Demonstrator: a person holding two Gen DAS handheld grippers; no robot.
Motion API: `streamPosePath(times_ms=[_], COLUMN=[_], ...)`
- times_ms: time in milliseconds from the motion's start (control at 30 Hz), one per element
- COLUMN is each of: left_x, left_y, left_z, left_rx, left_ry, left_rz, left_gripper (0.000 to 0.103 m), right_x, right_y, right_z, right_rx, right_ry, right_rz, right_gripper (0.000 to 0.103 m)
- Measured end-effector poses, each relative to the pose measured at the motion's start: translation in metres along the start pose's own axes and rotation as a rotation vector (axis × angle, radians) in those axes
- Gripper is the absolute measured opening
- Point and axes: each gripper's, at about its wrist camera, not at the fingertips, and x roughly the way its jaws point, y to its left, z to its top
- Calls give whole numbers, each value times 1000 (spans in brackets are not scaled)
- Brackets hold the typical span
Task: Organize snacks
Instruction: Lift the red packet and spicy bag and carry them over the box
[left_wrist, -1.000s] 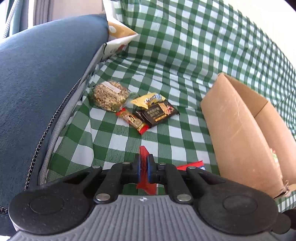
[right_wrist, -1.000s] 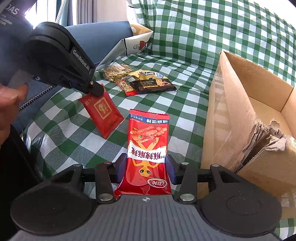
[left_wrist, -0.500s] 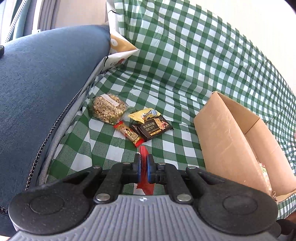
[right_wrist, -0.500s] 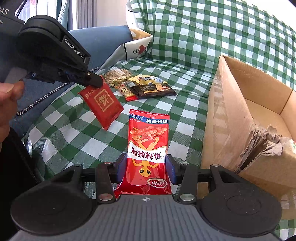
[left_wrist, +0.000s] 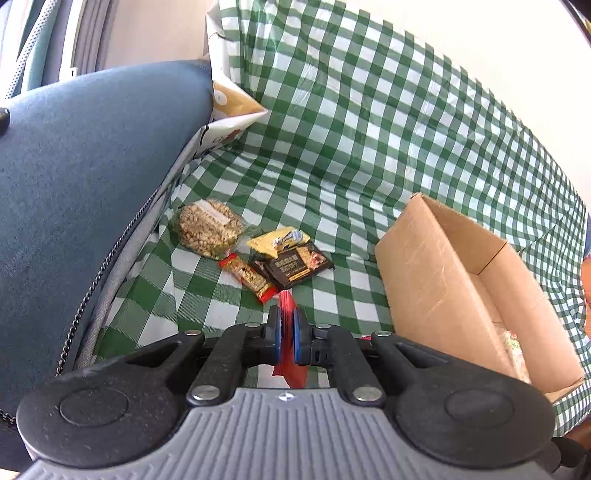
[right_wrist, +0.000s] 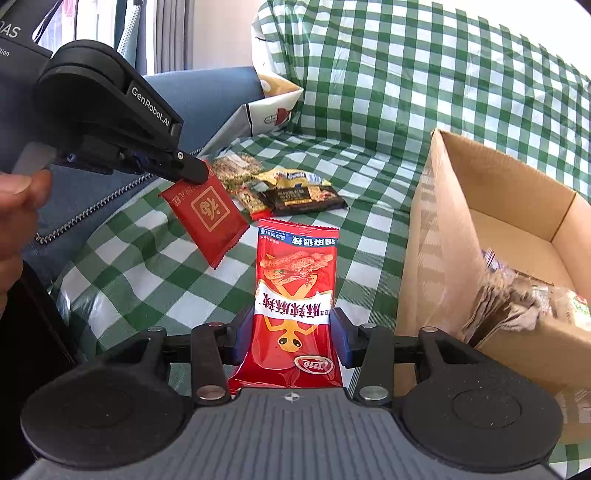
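4 snack packets lie on the cloth, left of the box.

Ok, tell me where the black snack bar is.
The black snack bar lies on the checked cloth beyond both held packets, in the snack pile, left of the cardboard box in the right wrist view.

left tool: clamped tight | right tool: gripping, part-spread
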Motion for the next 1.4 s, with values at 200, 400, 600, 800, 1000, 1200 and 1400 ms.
streamPosePath(times_ms=[200,400,600,800,1000,1200,1400], left_x=[-18,-39,-60,-83,-90,-80,-69], left_y=[-8,-19,-32,-53,-77,-88,-96], left_z=[8,19,28,36,36,29,28], left_rx=[5,11,21,42,83,116,102], left_ry=[-37,-82,-125,-178,-196,-201,-202], left_rz=[-21,-42,-62,-92,-121,-171,-221], left_gripper=[6,6,6,6,6,6,6], right_x=[-15,-33,-55,-83,-107,-109,-111], right_y=[0,-6,-17,-48,-103,-156,-175], right_z=[9,21,35,65,93,91,72], right_rx=[12,46,58,93,125,131,197], right_ry=[-55,-119,-202,-293,-385,-404,-409], right_rz=[-1,-9,-22,-46,-127,-251,-283], right_gripper=[46,46,45,45,45,45,45])
